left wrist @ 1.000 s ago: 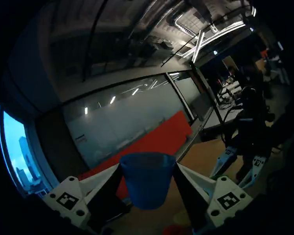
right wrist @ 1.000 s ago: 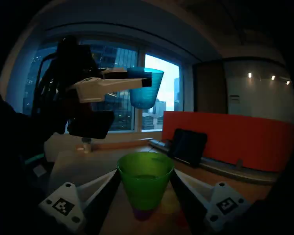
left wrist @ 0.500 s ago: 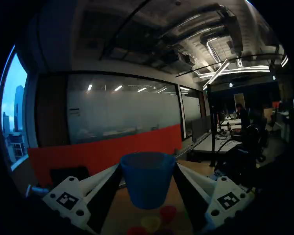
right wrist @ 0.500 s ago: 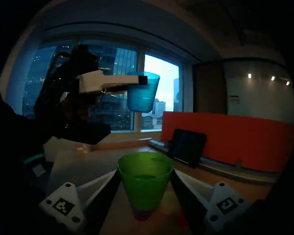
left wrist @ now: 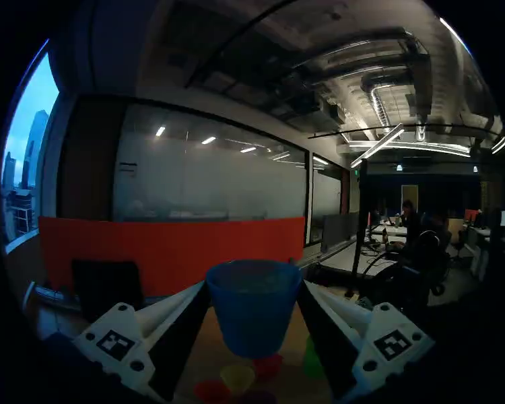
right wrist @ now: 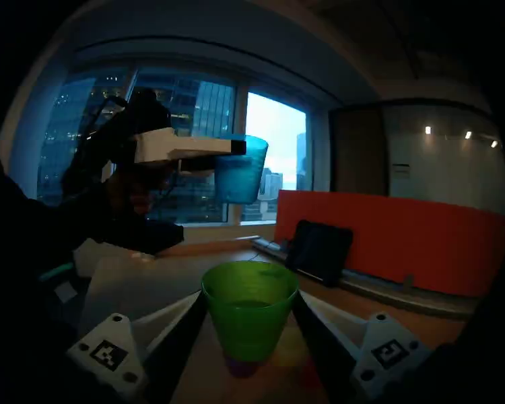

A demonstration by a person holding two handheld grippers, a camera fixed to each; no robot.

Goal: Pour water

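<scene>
Dim office space with an orange partition [left wrist: 172, 246] and tall windows [right wrist: 273, 161] lies behind the wooden counter [right wrist: 151, 283]. The left gripper [left wrist: 252, 288] has its jaws clamped on a blue cup [left wrist: 254, 316], mouth up, raised high. The right gripper [right wrist: 250, 299] has its jaws clamped on a green cup [right wrist: 250, 316], close to the counter and lower than the blue one.

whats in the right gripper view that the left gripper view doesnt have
Right gripper view: a green cup between the right tongs, and the left tongs seen side-on. Left gripper view: an office with ceiling lights and a seated person. Both: the blue cup in the left tongs, the orange partition, a black panel.
</scene>
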